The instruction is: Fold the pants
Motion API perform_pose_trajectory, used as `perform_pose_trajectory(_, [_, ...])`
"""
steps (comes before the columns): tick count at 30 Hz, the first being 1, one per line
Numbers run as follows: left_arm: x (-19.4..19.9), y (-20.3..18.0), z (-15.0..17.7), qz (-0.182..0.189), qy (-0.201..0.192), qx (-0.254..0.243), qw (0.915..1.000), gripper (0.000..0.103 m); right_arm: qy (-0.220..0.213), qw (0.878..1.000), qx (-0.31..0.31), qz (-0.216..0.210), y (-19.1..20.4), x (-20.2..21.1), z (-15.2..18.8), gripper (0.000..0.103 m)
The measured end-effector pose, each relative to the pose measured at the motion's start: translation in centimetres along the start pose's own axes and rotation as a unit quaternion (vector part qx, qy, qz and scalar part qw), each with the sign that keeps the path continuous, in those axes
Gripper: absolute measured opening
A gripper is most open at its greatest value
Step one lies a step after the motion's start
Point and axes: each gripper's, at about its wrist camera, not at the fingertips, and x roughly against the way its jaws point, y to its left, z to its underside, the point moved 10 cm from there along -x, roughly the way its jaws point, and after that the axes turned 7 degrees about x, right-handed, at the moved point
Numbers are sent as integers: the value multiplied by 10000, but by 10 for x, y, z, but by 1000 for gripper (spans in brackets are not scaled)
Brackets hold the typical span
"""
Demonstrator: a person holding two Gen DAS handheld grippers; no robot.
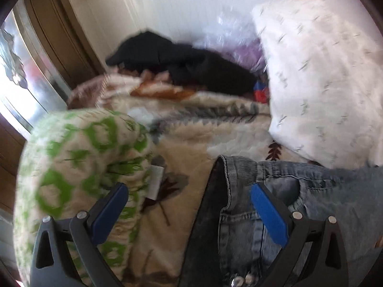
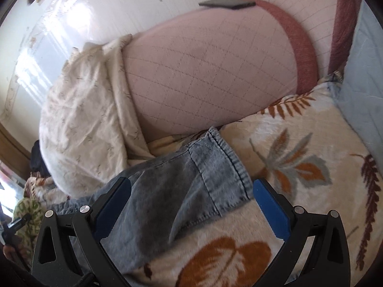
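Pants (image 1: 299,191) lie flat on the bed's leaf-print blanket (image 2: 299,148), waistband by your left tool (image 1: 189,198), hem by your right tool (image 2: 191,193). Both tools released, gripping nothing. Risk: pinching blanket pile along with denim, dragging it.

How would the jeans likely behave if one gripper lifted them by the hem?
The jeans would probably droop, since the leg already lies creased on the blanket. The stitched hem looks thicker, so likely easier to grip. The fuzzy blanket may drag against them.
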Motion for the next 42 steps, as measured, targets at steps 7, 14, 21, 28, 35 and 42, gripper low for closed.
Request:
perform_pose_trajectory(7, [-54, -20, 7, 142, 516, 229, 9983, 90, 101, 9996, -201, 192, -14, -48, -20, 103])
perform_pose_trajectory(14, [-79, -45, 13, 500, 620, -6, 9968, 63, 297, 9990, -83, 336, -19, -91, -33, 101])
perform_pose_trajectory(21, [-91, -62, 19, 933, 735, -74, 9929, 24, 596, 9960, -183, 633, -39, -125, -41, 89])
perform_pose_trajectory(28, [-83, -71, 21, 1151, 702, -97, 9908, 10, 909, 9943, -189, 516, -42, -157, -29, 77])
perform_pose_trajectory(35, [-85, -62, 9, 1494, 671, 174, 9863, 4, 955, 9934, 0, 640, -37, -152, -32, 22])
perform_pose_trajectory(42, [-13, -38, -7, 2030, 173, 415, 9781, 4, 228, 9990, -327, 218, -40, -77, -39, 20])
